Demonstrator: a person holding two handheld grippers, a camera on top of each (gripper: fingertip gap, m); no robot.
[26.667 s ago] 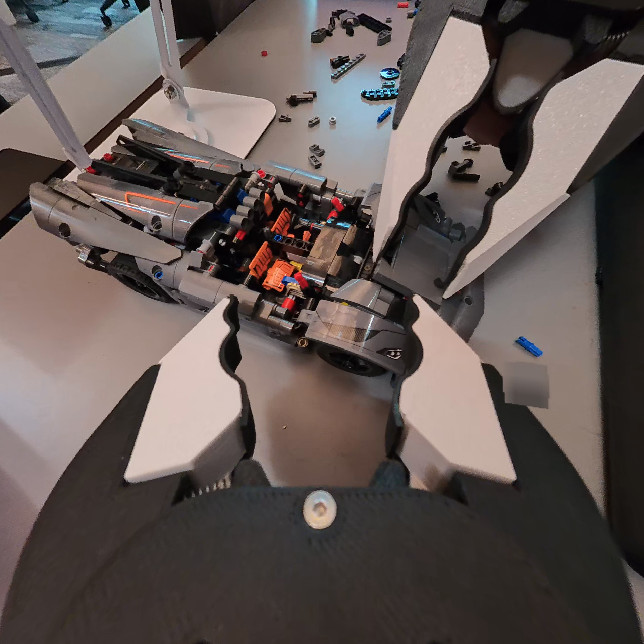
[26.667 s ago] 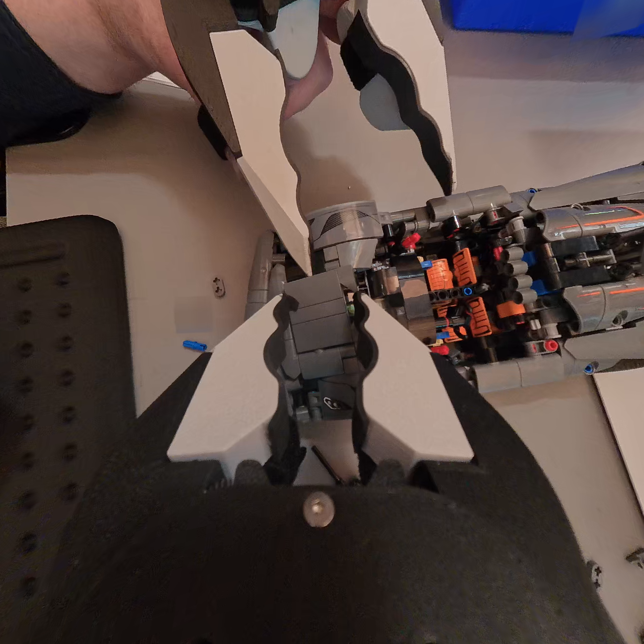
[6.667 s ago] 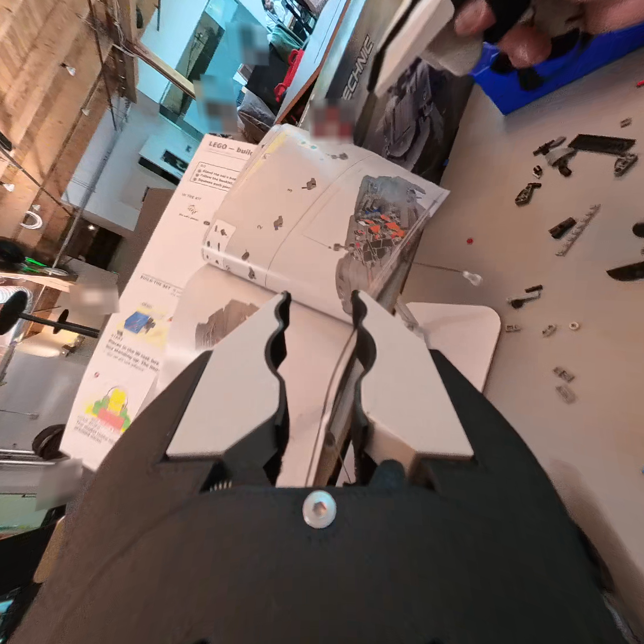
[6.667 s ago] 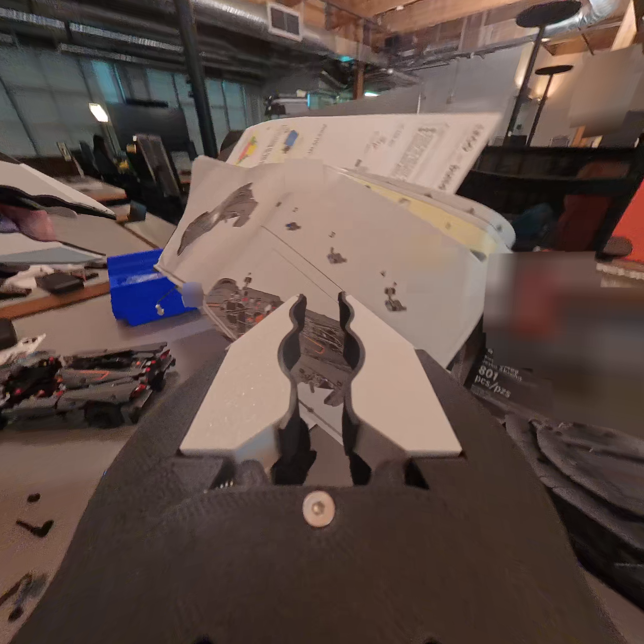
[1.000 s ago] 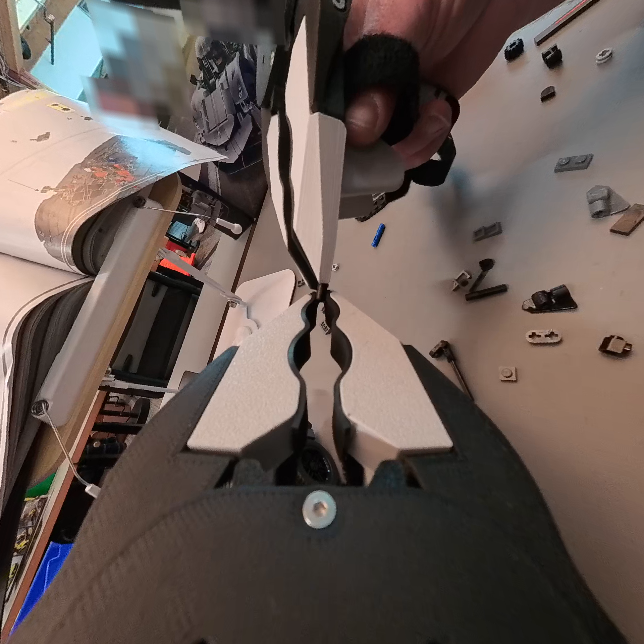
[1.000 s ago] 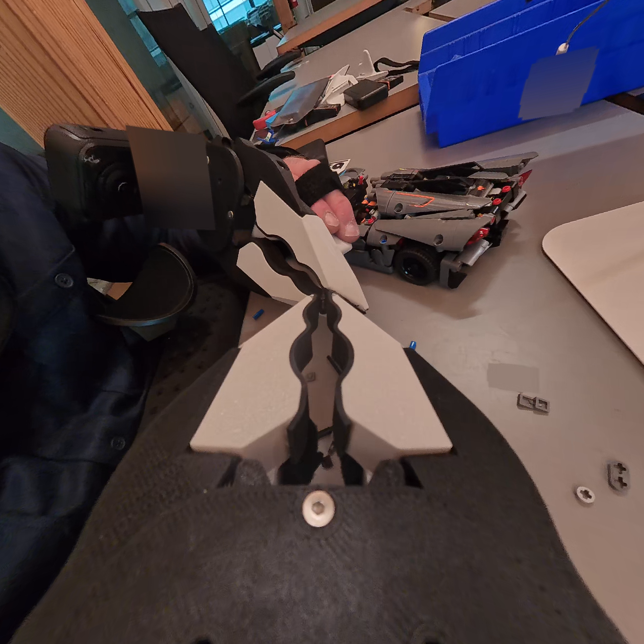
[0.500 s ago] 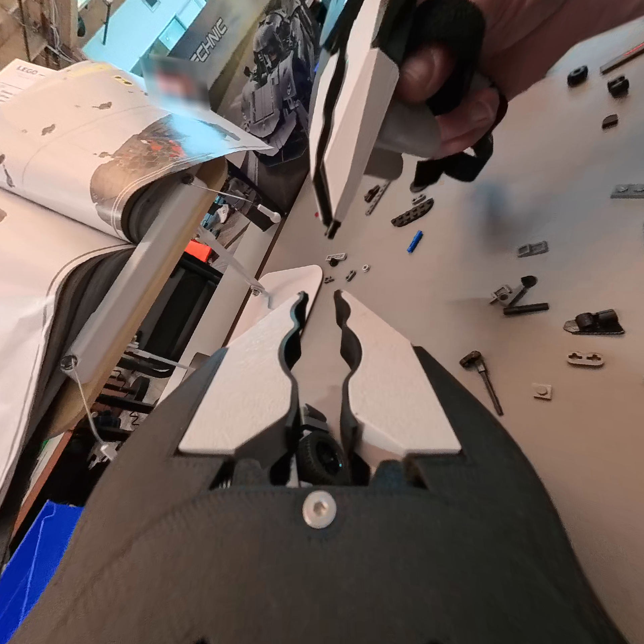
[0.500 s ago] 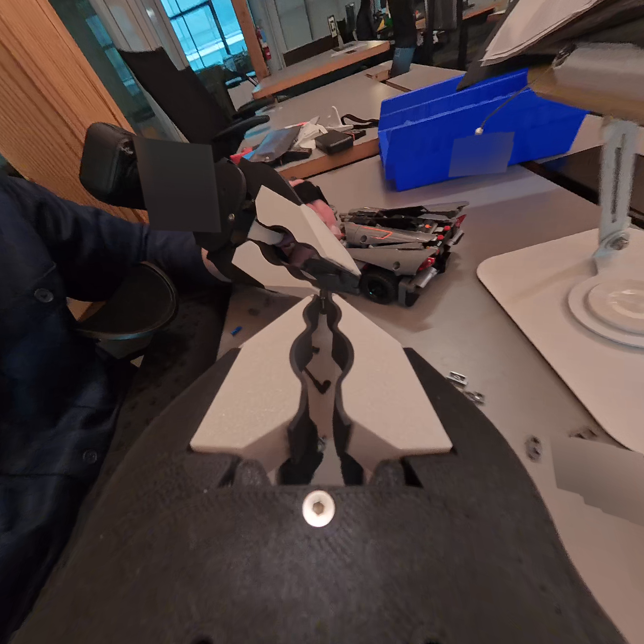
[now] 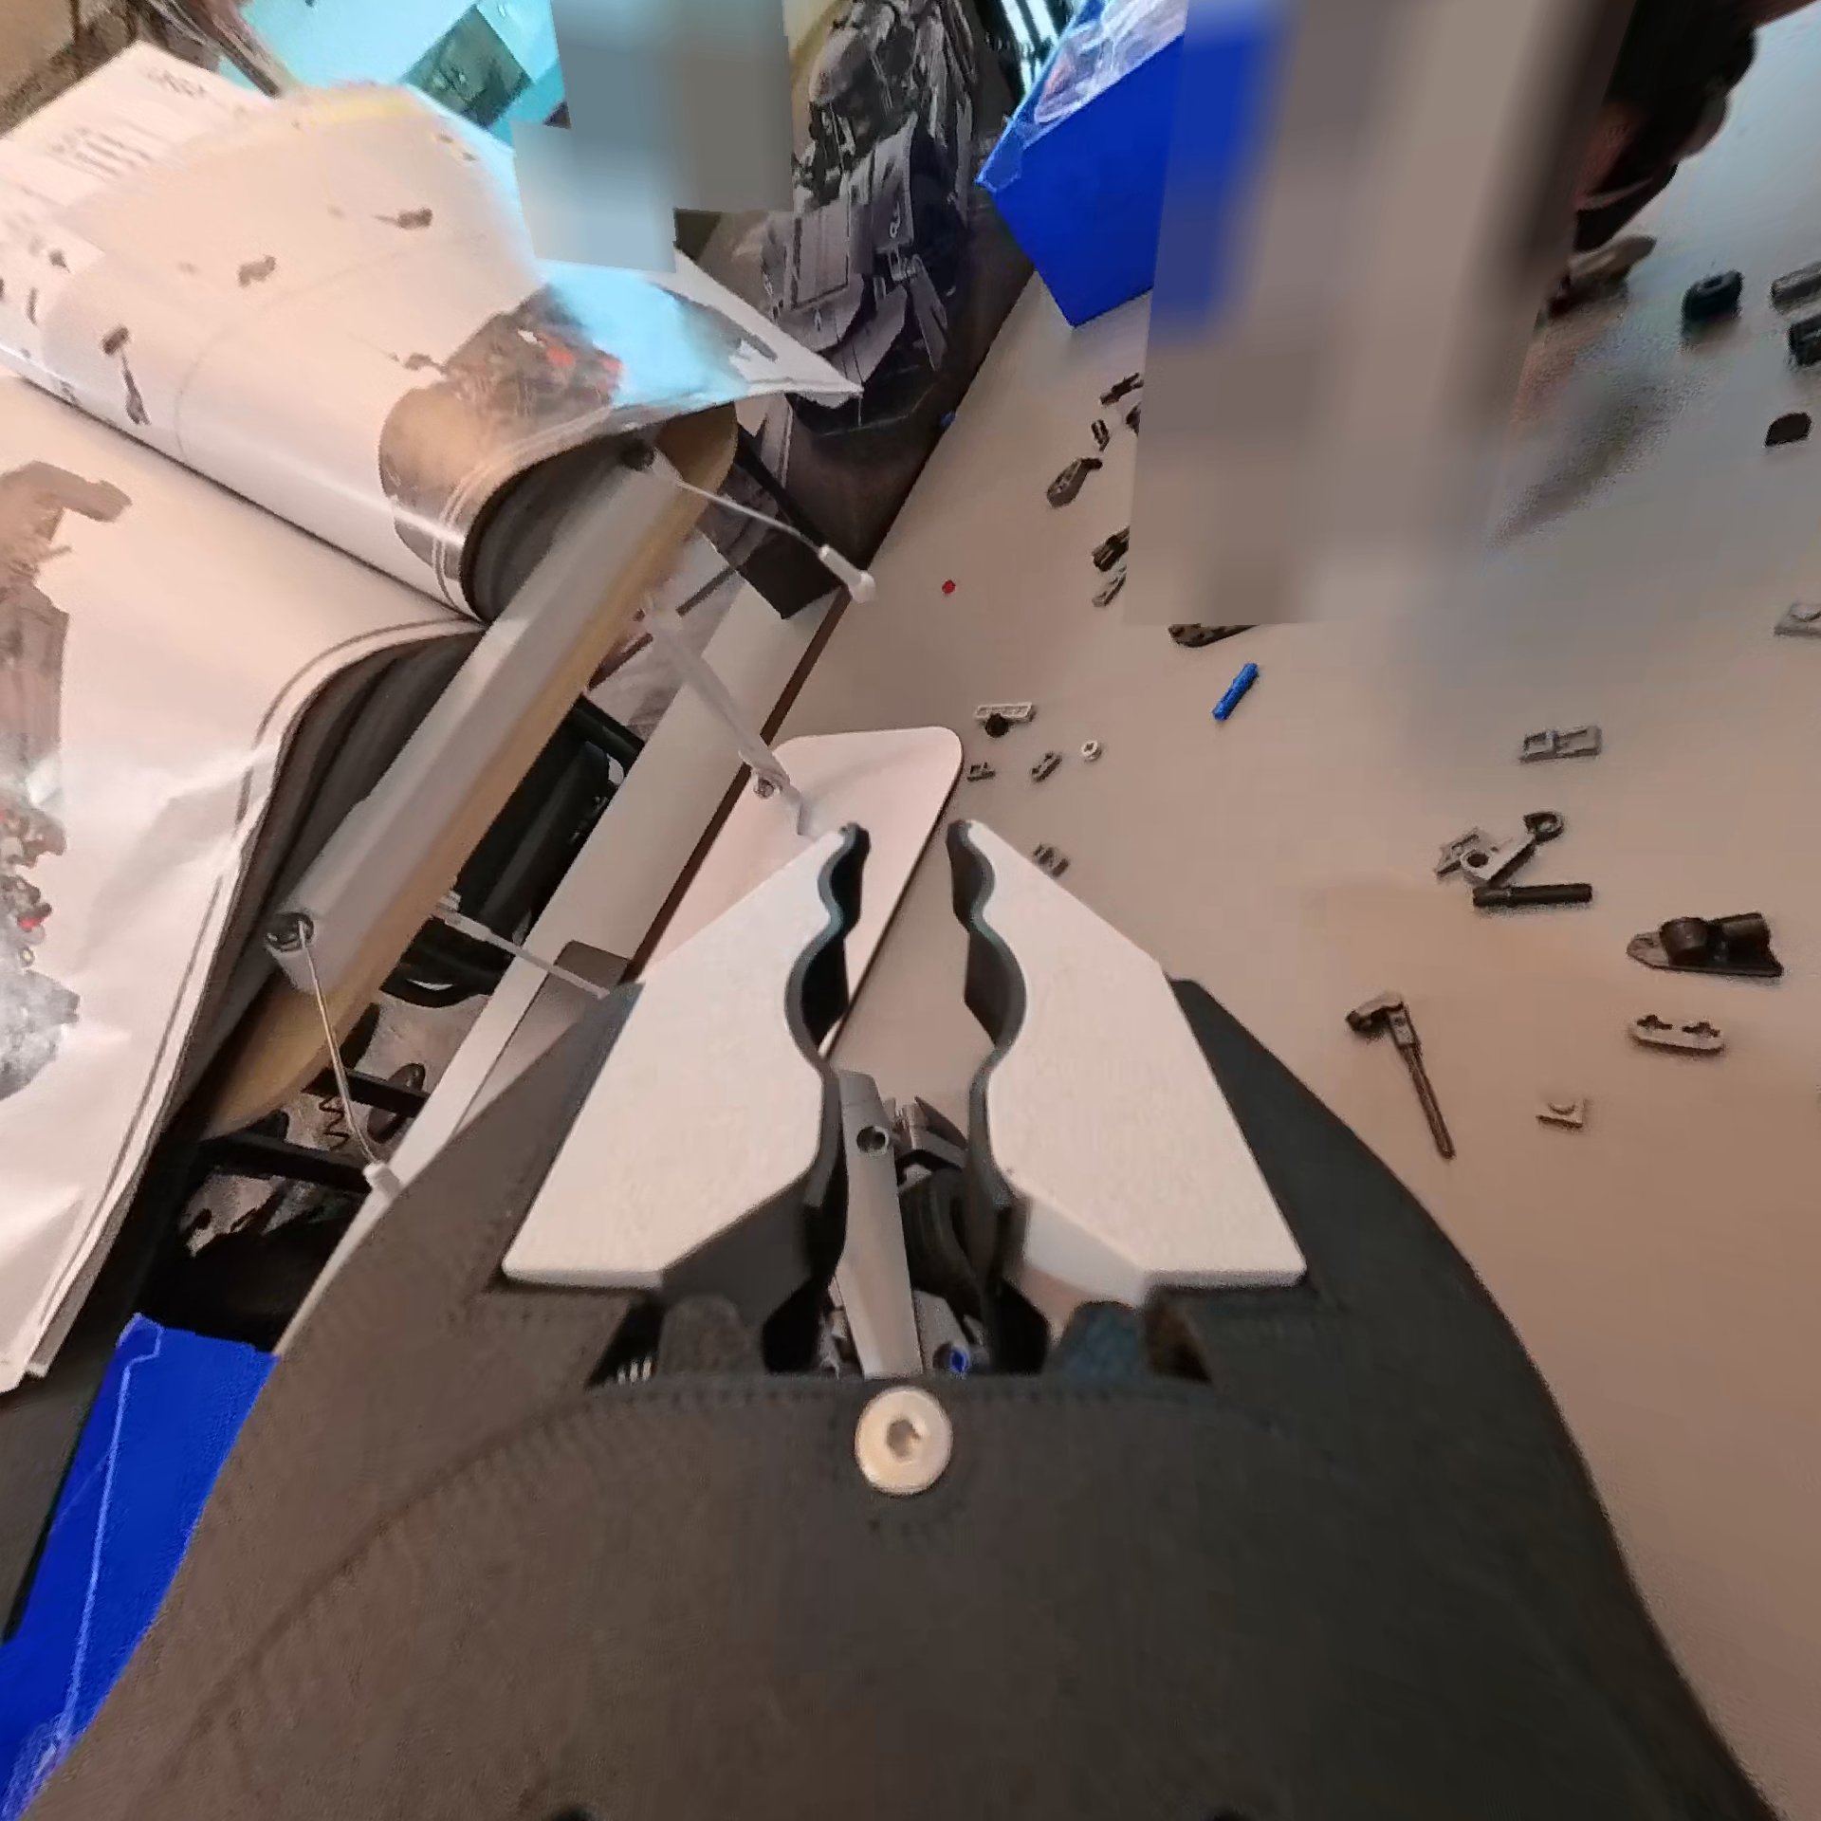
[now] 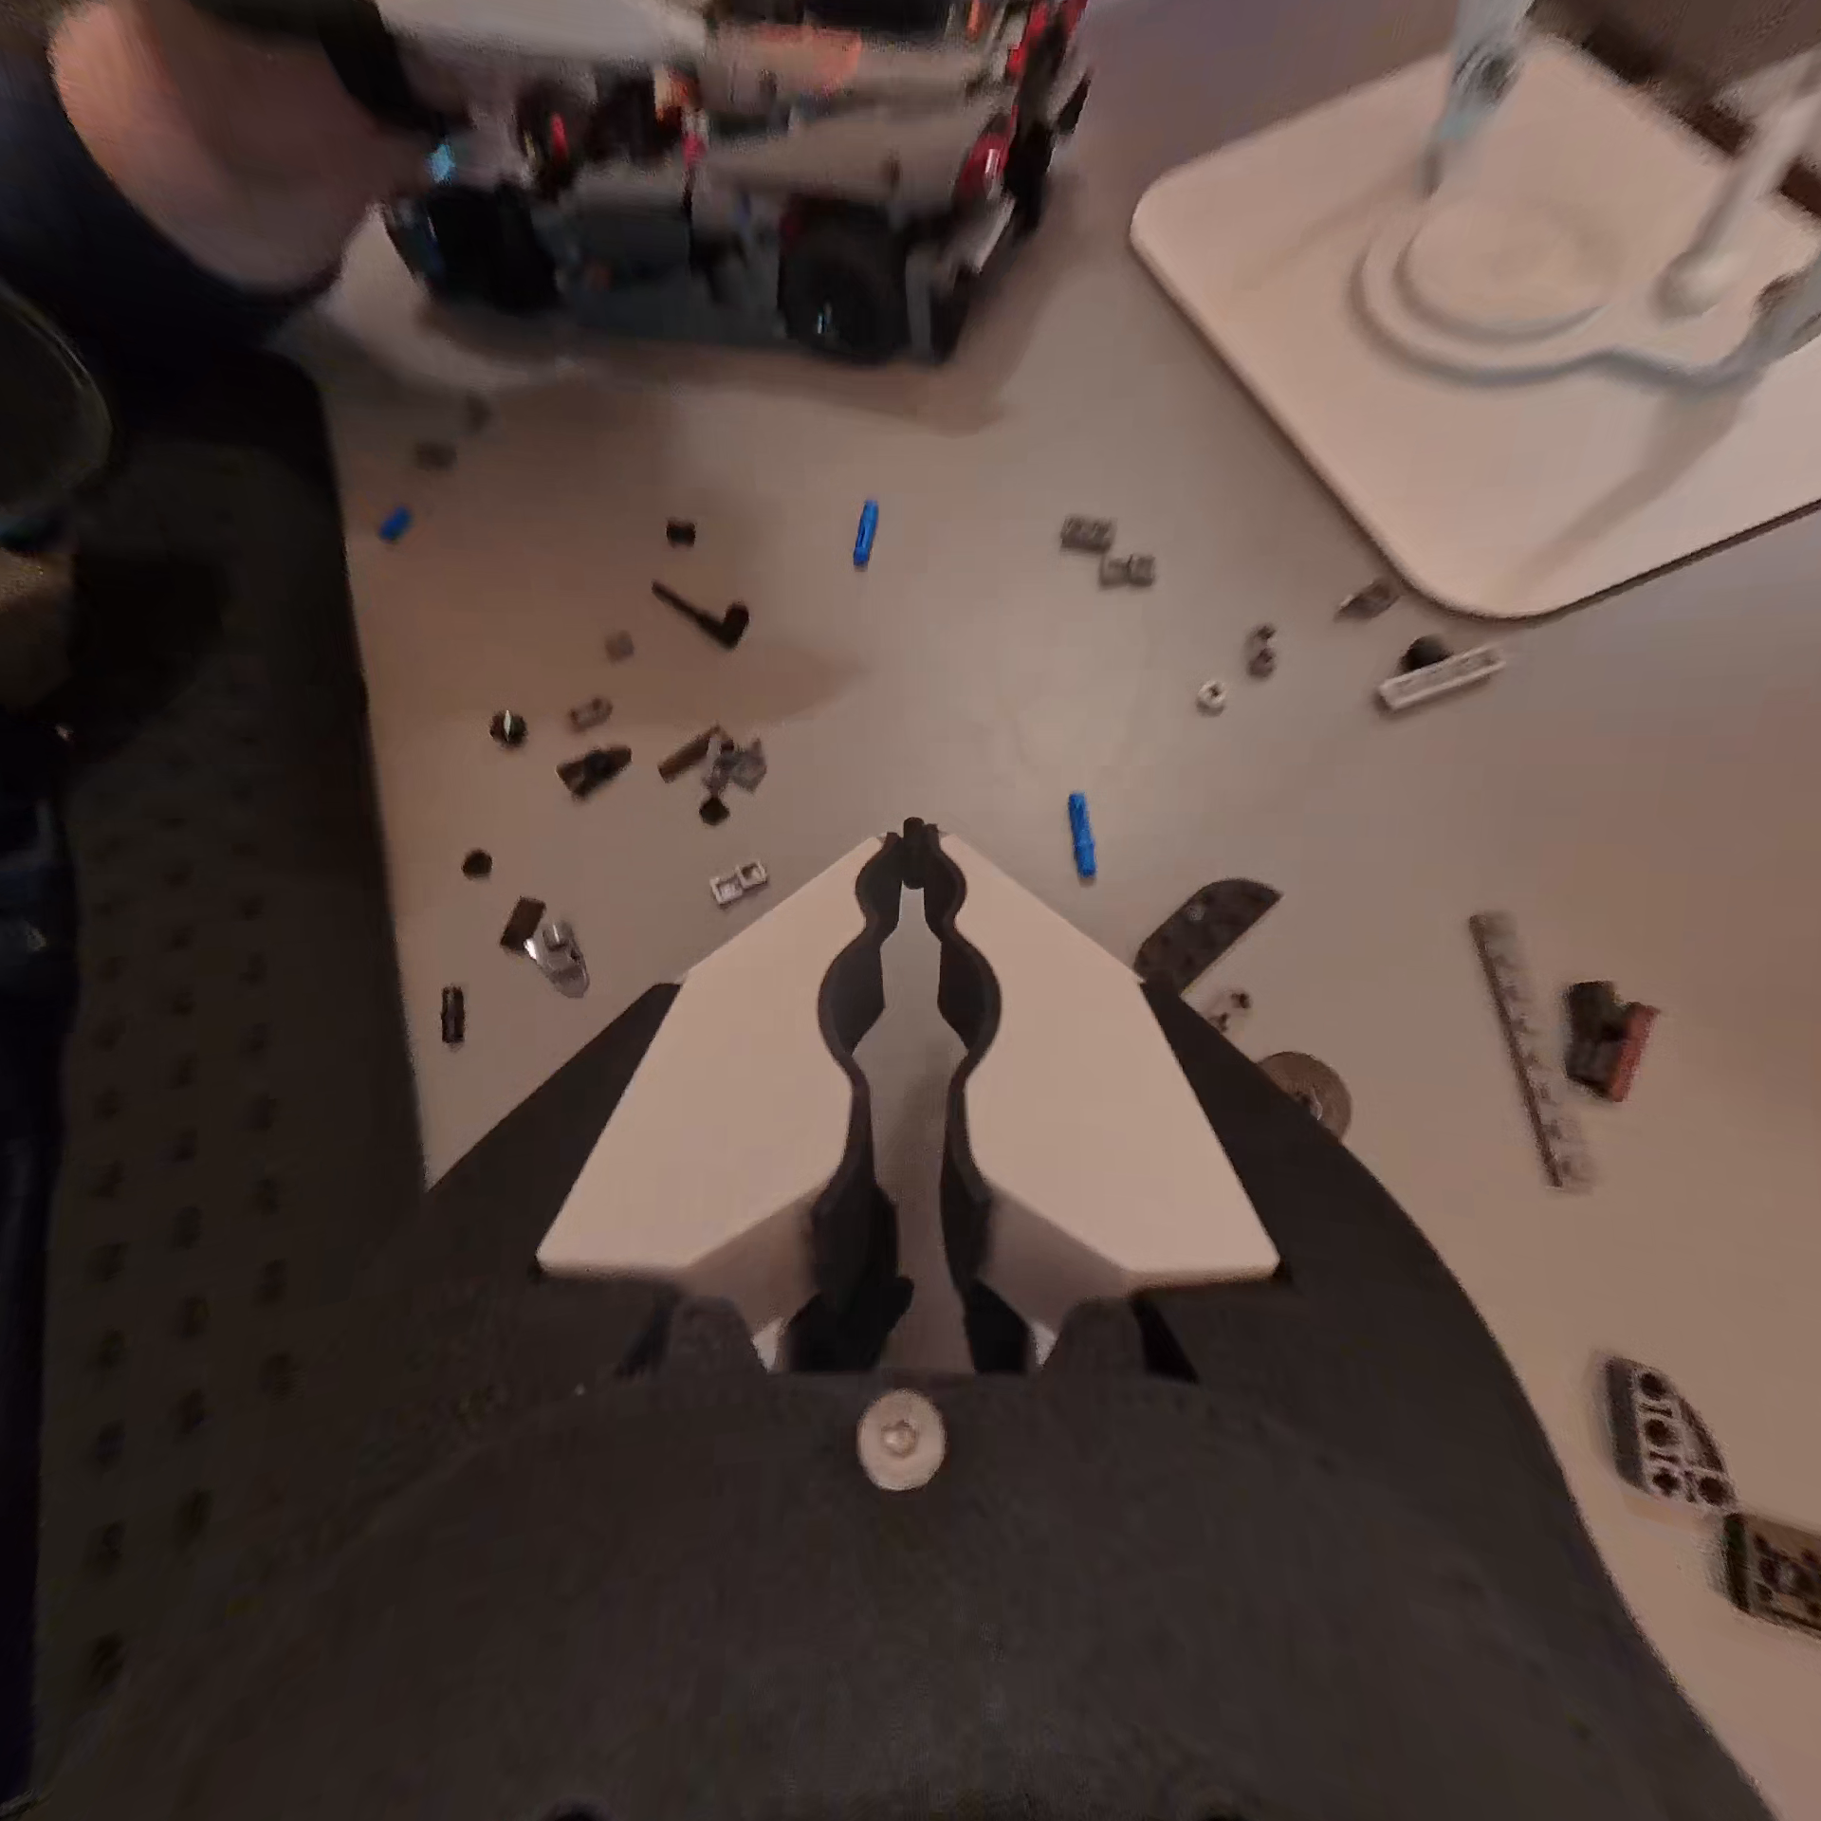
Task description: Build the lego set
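The grey lego car shows blurred at the top of the right wrist view (image 10: 749, 197), with a person's arm (image 10: 187, 138) at its left end. A grey part of the car (image 9: 872, 1173) shows under the gap of my left gripper. My left gripper (image 9: 902, 847) is open a little and empty, above the car, pointing at the white stand base (image 9: 877, 778). My right gripper (image 10: 914, 857) is shut on a small black pin (image 10: 914, 836) at its tips, held above the table among loose parts.
An open instruction booklet (image 9: 246, 394) rests on a stand at the left. A blue bin (image 9: 1074, 197) and the set's box (image 9: 867, 246) stand behind. Loose pieces and blue pins (image 10: 1081, 833) are scattered on the table (image 10: 985, 690). A black mat (image 10: 197, 887) lies at the left. There is about 15 centimetres between the tips of the two grippers.
My right gripper has swung away from the left gripper and now points down at the table, still holding the black pin. My left gripper has opened slightly wider over the car.
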